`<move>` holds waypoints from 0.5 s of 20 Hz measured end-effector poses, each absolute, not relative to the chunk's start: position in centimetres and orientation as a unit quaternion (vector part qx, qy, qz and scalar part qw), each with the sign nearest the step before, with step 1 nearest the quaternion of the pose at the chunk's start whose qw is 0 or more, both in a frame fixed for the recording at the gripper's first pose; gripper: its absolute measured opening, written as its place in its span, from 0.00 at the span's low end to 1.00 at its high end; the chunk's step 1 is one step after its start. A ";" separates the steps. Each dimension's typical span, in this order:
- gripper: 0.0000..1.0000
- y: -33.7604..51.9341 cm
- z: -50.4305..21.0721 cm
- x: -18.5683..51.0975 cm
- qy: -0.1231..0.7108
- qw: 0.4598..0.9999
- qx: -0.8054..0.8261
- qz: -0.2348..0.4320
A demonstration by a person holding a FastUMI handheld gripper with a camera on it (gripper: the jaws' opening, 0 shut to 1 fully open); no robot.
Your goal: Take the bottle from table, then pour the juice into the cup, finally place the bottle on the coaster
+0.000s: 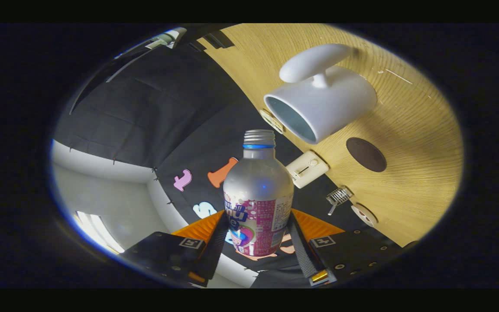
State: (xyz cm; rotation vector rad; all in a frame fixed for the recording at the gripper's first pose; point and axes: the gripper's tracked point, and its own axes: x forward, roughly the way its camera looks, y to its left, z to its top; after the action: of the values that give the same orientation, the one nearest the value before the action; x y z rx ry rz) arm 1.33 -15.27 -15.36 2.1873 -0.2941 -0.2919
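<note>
Wooden table [422, 143], light grain, seen strongly tilted, taking up the far side beyond the fingers. Booth wall of black cloth next to it, w/ pale wall and a lit window strip lower down.

White cup [323, 106] on table, w/ rounded white handle [314, 63] toward cam; open mouth faces the bottle, inside bluish-grey, contents not visible. Stands well beyond fingertips, apart from bottle.

Bottle [258, 195] between the fingers, silver metal body, pink/white label on lower half, blue ring under the neck, threaded neck uncapped. Neck points away from cam along the fingers, toward cup mouth but short of it, not touching. Lifted off table.

Gripper [256, 236] narrowed onto bottle, both fingers pressed on label sides, holding it.

Dark brown round coaster [366, 154] flat on table, just beside cup, bare.

Small stuff along table edge near cloth: white rectangular device [306, 169] w/ slot, small metal clip-like item [338, 197], two round white pieces, one just under cup rim, one near the clip. Can't tell what they are.

Juice level in bottle not visible.
</note>
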 end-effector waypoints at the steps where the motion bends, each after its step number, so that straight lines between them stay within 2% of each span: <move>1: 0.75 -14.7 -16.4 1.4 -0.093 0.461 0.872 -0.134; 4: 0.75 -12.7 -19.4 1.9 -0.025 0.520 0.838 -0.161; 10: 0.75 -12.3 -20.2 3.0 0.000 0.612 0.771 -0.176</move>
State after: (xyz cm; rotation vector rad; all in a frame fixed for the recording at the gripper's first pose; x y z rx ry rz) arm 2.97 -12.33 -20.15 1.7795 -0.0005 -0.4055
